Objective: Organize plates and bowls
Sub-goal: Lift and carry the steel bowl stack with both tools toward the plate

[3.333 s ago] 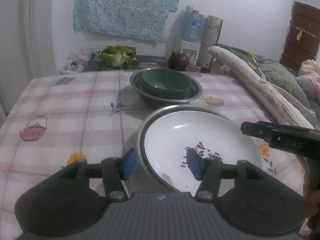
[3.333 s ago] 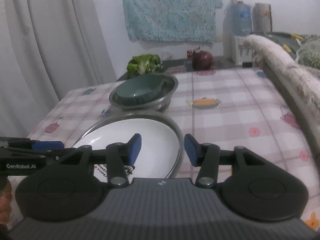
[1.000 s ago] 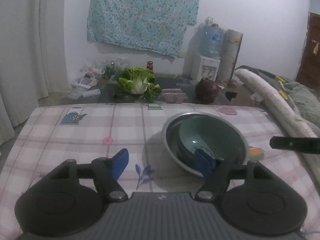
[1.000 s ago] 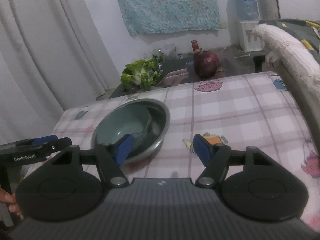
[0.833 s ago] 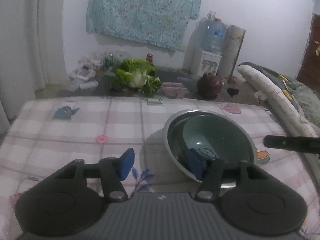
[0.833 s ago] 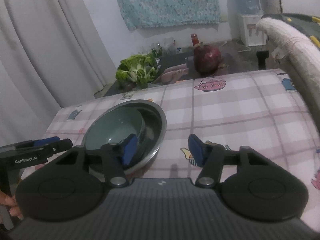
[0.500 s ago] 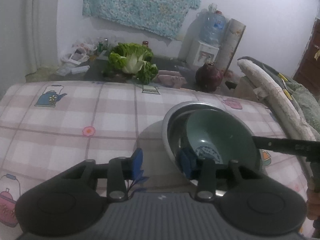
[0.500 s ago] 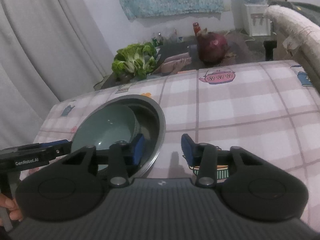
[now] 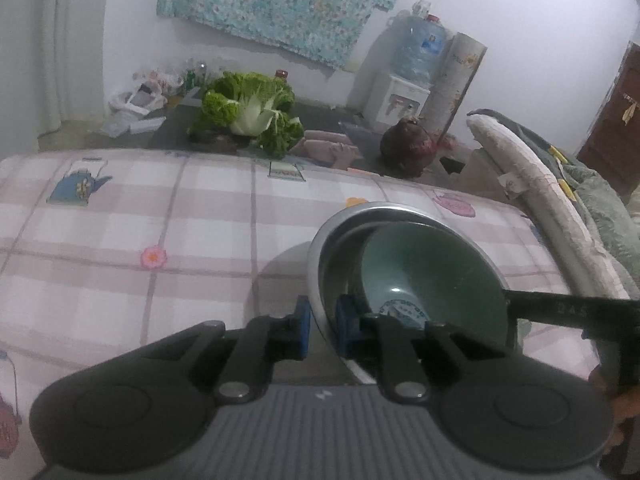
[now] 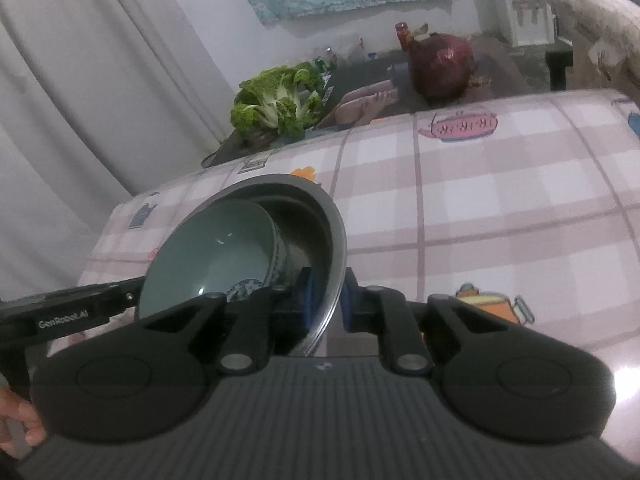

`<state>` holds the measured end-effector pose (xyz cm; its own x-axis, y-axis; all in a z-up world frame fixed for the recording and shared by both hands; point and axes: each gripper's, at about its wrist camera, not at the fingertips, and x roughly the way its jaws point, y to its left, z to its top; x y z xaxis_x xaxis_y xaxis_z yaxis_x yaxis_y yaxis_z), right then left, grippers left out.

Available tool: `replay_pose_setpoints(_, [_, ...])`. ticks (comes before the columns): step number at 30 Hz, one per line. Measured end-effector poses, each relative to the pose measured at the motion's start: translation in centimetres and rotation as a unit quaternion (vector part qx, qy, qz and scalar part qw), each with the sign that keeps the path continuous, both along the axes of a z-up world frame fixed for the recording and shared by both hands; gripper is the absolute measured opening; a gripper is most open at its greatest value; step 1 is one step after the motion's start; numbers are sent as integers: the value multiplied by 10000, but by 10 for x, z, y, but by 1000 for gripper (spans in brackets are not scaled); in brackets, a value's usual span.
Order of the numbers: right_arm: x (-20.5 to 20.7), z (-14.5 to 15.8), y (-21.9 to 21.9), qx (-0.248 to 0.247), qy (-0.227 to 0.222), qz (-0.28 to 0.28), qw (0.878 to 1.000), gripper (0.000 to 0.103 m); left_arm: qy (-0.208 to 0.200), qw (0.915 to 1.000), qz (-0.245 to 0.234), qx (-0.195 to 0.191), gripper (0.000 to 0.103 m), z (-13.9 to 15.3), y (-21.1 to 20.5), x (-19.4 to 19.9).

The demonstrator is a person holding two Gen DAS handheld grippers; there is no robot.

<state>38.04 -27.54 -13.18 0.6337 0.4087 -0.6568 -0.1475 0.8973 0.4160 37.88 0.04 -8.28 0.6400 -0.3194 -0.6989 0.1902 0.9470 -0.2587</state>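
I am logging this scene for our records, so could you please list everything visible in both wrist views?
metal bowl: one, silver, on the table, both grippers on its rim
green bowl: one, dark green, tilted inside the metal bowl
tablecloth: one, pink and white checks with teapot prints, covering the table
cabbage: one, green and white, on the dark surface beyond the table
red cabbage: one, dark red, beyond the table
water bottle: one, pale blue, on a white dispenser by the wall
patterned cloth: one, turquoise, hanging on the wall
curtain: one, pale grey, left side
left gripper: black, blue pads, shut on the rim
right gripper: the same, shut on the opposite rim
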Motion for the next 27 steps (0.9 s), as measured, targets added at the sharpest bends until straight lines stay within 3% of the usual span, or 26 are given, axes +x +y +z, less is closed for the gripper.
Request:
replay_pose_setpoints(11, [-40, 4, 0, 38, 145, 261, 9995, 14, 36, 9997, -173, 183, 15, 3, 2, -35])
replay_pose_setpoints(27, [-35, -6, -2, 311, 109, 87, 9994, 13, -41, 10000, 16, 17, 13, -7, 1, -31])
